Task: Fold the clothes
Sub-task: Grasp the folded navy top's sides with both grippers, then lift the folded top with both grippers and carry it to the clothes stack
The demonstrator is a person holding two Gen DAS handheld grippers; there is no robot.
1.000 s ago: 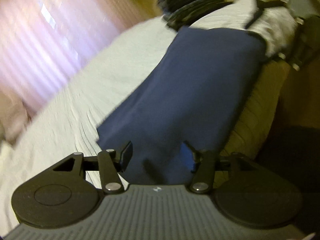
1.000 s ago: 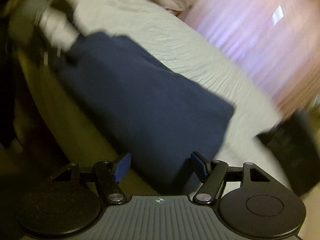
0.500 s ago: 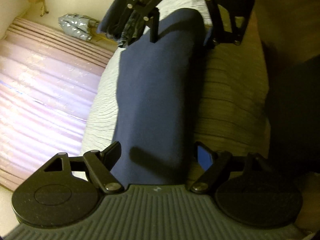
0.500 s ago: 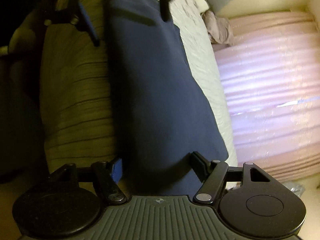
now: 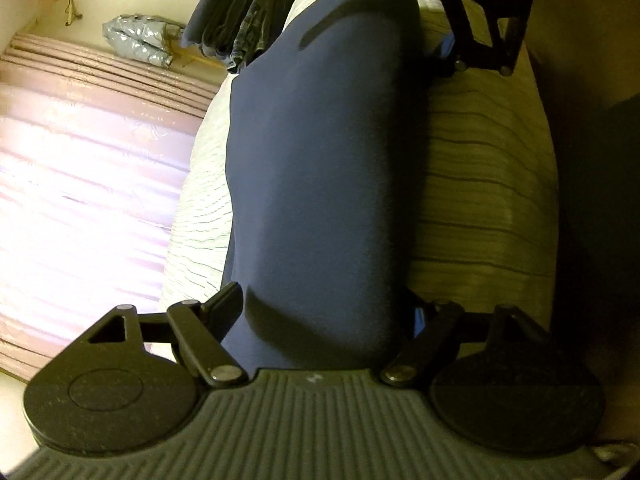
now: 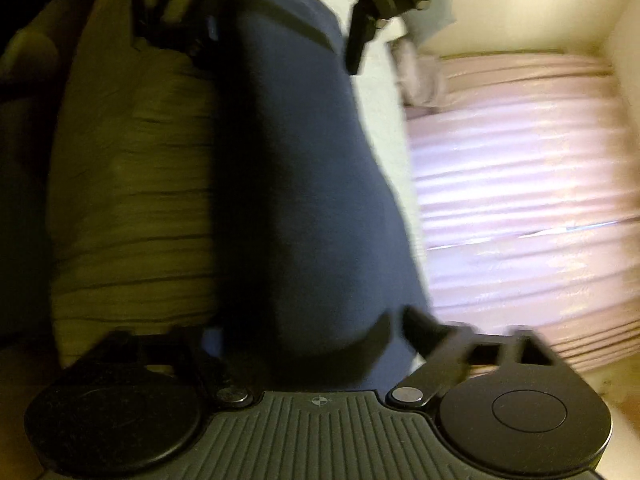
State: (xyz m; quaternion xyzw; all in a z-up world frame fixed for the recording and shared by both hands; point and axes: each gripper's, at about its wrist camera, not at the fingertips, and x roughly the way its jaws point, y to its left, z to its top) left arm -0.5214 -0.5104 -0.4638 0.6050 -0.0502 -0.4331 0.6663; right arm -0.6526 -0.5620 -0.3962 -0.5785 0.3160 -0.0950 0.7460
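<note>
A navy blue garment (image 5: 320, 152) lies as a long folded strip along the bed's front edge; it also shows in the right wrist view (image 6: 304, 168). My left gripper (image 5: 326, 306) is open, its fingers astride one end of the strip. My right gripper (image 6: 312, 334) is open astride the other end. Each gripper shows at the far end in the other's view: the right one (image 5: 416, 20) and the left one (image 6: 280, 40). Whether the fingers touch the cloth is unclear.
The bed has a white cover (image 5: 200, 200) and a striped tan side (image 5: 480, 180). A stack of folded dark clothes (image 5: 236, 12) lies beyond the garment's far end. Pink curtains (image 5: 80, 168) hang behind the bed. A pale crumpled cloth (image 6: 416, 76) lies on the bed.
Both grippers have swung round and come down to the two ends of the navy garment, facing each other along it. The jaws stay open.
</note>
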